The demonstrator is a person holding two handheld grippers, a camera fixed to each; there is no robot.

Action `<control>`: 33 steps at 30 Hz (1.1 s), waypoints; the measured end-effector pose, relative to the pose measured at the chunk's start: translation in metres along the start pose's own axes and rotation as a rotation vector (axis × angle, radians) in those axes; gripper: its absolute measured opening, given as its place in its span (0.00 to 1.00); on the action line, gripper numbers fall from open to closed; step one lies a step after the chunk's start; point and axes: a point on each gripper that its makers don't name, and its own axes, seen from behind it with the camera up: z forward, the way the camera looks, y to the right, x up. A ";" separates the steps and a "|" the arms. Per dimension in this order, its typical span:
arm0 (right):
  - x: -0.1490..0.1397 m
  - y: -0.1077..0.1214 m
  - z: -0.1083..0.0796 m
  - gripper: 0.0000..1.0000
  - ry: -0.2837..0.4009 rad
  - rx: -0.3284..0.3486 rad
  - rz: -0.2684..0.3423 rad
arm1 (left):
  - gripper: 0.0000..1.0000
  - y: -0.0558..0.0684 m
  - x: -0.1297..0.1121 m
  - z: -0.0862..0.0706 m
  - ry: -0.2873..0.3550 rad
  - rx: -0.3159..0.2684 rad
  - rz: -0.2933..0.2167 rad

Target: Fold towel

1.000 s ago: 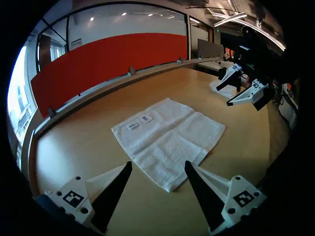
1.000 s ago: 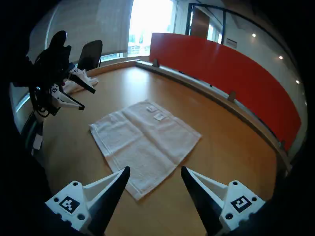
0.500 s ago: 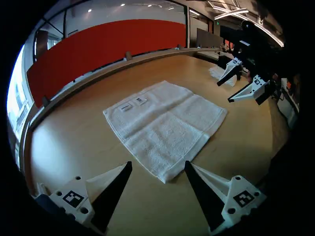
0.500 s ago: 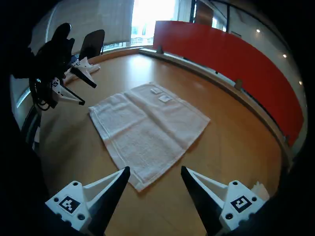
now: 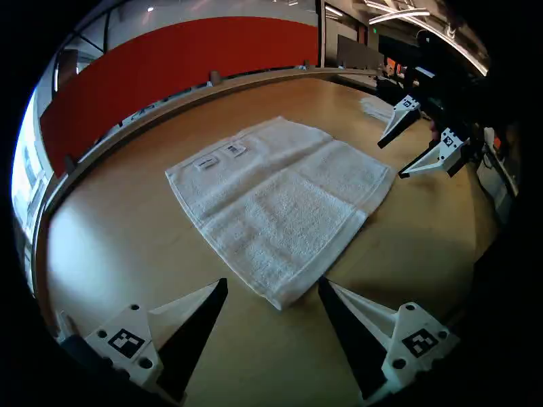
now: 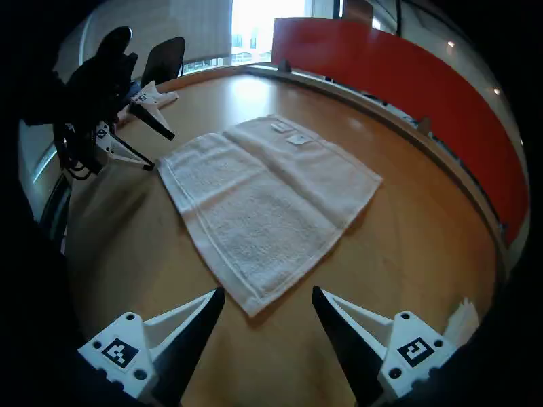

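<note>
Dead ahead of each claw lies one corner of the towel (image 5: 278, 197), spread flat on the worktop (image 5: 122, 230). The left claw (image 5: 270, 281) stands wide with the nearest corner poking just between its fingertips, gripping nothing. The right claw (image 6: 266, 290) is equally wide and empty, with the neighbouring corner between its own tips. Both corners end the same hemmed edge, so the claws bracket that edge from its two ends, each about equally near its corner. From there the cloth runs away towards the far side, where two small labels (image 5: 234, 148) sit. It looks close to square, so I cannot name a long axis with confidence. My judgement is that the coming move turns on pinching these two corners and carrying the edge across to the labelled side.

A second ago the corners lay clear ahead of the fingertips. Both claws have since closed in and dropped lower, at the same spread, while the towel appears unmoved
</note>
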 end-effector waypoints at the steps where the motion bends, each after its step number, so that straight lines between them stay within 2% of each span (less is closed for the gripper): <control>1: -0.001 0.000 0.001 1.00 -0.001 0.001 0.002 | 0.99 0.001 -0.001 0.001 -0.003 -0.003 0.000; 10: -0.002 -0.004 0.005 1.00 -0.003 0.012 0.006 | 0.99 0.005 -0.012 0.009 -0.039 -0.008 -0.003; 17: -0.006 -0.008 0.005 0.95 -0.014 0.032 0.000 | 0.99 0.006 -0.013 0.010 -0.046 -0.018 -0.019; 25: -0.010 -0.009 0.008 0.83 -0.021 0.044 0.015 | 0.93 0.006 -0.014 0.010 -0.057 -0.020 -0.018; 29: -0.010 -0.010 0.009 0.76 -0.019 0.045 0.013 | 0.80 0.006 -0.013 0.010 -0.061 -0.018 -0.020; 33: -0.010 -0.010 0.009 0.66 -0.022 0.045 0.018 | 0.77 0.007 -0.013 0.010 -0.066 -0.019 -0.016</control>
